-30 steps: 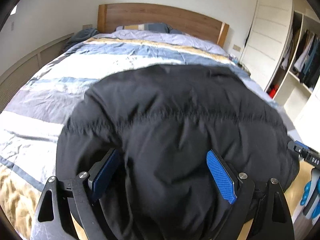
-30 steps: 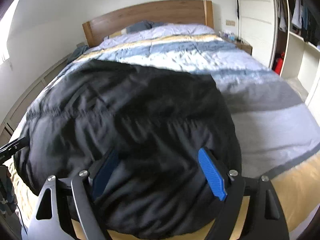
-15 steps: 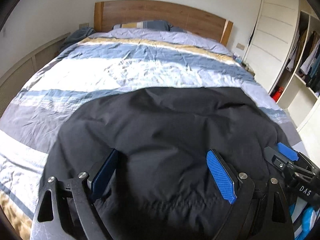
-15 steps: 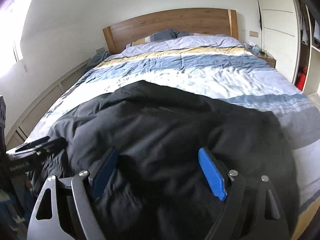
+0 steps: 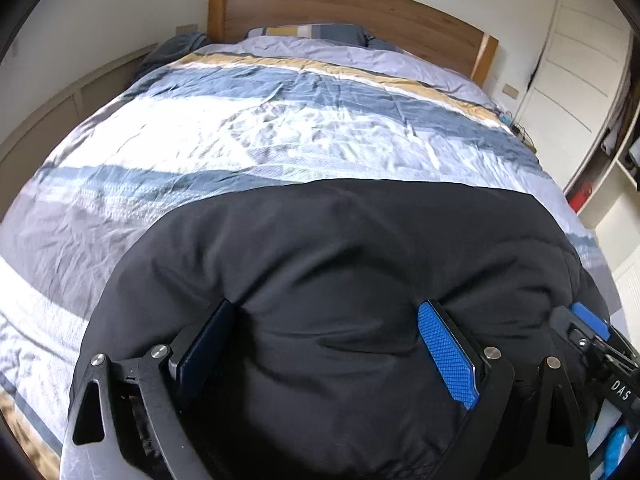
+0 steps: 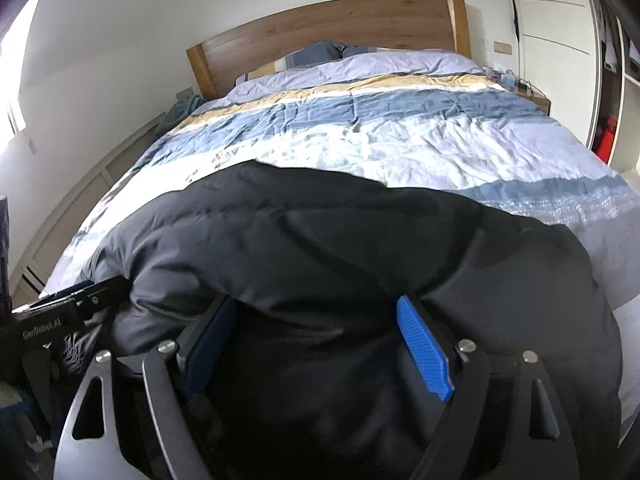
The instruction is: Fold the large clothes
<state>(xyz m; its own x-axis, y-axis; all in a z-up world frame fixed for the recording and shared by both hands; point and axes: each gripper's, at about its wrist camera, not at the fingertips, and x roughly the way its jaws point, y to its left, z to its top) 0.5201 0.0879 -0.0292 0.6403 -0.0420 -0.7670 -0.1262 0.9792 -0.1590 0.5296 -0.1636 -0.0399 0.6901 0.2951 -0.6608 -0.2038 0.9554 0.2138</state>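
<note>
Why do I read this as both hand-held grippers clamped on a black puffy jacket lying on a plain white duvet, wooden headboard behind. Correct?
One thing is off: the duvet is not plain white. It is striped in blue, grey, white and yellow, as the left wrist view shows. The rest holds: the left hand-held gripper and the right hand-held gripper each pinch a bunch of the black puffy jacket, with the wooden headboard behind.

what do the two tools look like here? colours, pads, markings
Both match: black plate frames with triangular cut-outs and silver screw heads. The left tool and right tool each have ribbed bright-blue pads. White lettering: "DAS" on the right tool's side in the left view, "GenRobot.AI" on the left tool's in the right view.
</note>
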